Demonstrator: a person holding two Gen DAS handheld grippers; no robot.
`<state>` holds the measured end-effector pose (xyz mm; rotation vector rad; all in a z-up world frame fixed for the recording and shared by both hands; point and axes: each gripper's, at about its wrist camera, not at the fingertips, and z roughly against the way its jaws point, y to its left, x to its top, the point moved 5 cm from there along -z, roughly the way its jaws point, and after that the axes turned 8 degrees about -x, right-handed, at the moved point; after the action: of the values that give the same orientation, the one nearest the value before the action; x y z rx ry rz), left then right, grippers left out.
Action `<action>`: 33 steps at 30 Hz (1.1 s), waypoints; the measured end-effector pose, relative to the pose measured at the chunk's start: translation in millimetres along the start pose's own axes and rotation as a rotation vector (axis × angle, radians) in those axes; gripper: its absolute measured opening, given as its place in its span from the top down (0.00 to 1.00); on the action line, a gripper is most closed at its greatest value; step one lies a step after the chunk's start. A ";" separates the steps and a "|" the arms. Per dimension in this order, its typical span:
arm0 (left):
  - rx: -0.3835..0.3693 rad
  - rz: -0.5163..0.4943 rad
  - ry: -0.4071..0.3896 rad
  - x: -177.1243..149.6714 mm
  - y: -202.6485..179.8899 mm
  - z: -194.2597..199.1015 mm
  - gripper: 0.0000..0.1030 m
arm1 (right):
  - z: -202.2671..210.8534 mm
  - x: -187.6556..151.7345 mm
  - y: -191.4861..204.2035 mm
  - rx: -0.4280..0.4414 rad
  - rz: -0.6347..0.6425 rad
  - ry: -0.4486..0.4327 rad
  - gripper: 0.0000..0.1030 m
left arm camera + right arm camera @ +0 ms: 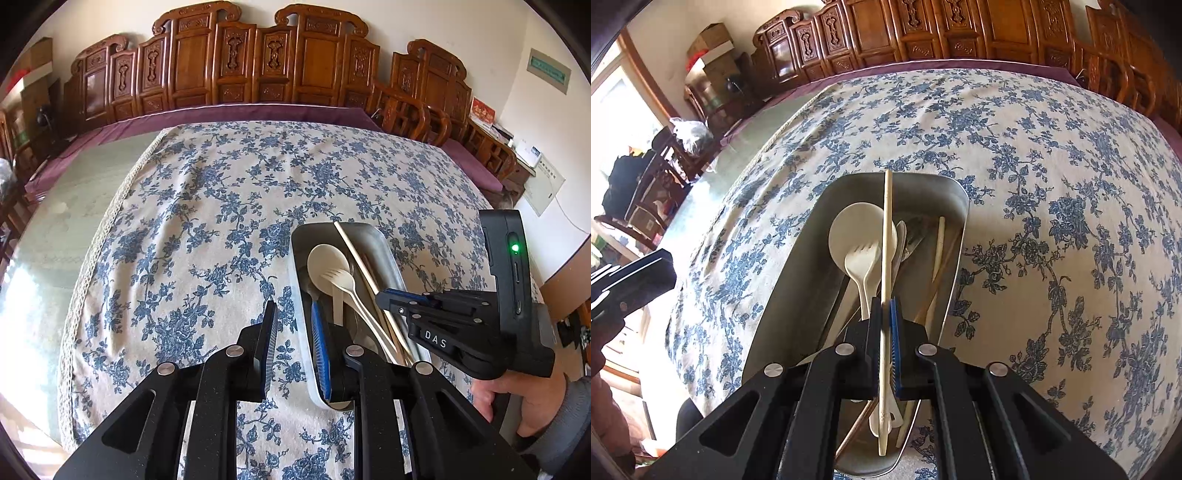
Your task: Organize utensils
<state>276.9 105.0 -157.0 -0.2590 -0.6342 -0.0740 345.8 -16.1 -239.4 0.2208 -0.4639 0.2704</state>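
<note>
Right hand-held gripper clamps a pale wooden chopstick over the rectangular metal tray; left hand-held gripper released, straddling the tray's near-left rim.

The tray looks like brushed metal with a dull sheen, on a matt woven cloth printed with blue flowers. The spoon and fork look like smooth cream plastic; the chopstick is pale bare wood

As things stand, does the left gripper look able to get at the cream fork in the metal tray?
Probably yes. The left gripper straddles the tray's near wall, empty, with the fork just ahead on top of the pile. The right gripper, shut on a chopstick, crowds it.
</note>
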 end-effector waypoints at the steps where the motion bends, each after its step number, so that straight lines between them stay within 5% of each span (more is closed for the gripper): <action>1: 0.001 -0.001 0.001 -0.3 0.1 0.2 0.83 | -1.9 -0.1 0.2 -0.004 0.000 0.002 0.94; 15: 0.016 -0.004 -0.015 2.2 -4.0 12.0 0.81 | -12.4 -5.5 7.5 -0.015 0.024 0.005 0.91; 18: 0.022 -0.008 -0.023 2.1 -6.6 16.8 0.79 | -1.7 -7.4 8.0 -0.016 0.040 -0.017 0.91; 21: 0.027 -0.014 -0.034 1.9 -10.9 21.8 0.78 | 14.1 -8.2 7.4 -0.004 0.045 -0.052 0.81; 30: 0.038 -0.001 -0.055 -13.1 -21.1 38.2 0.75 | 44.6 -6.7 3.4 0.020 0.058 -0.121 0.81; 33: 0.046 -0.008 -0.069 -20.5 -26.6 45.8 0.66 | 64.0 -15.3 -6.0 0.021 0.054 -0.159 0.81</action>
<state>230.0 91.0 -127.9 -0.2155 -0.7052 -0.0580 308.3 -42.2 -191.6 0.2517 -0.6254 0.3119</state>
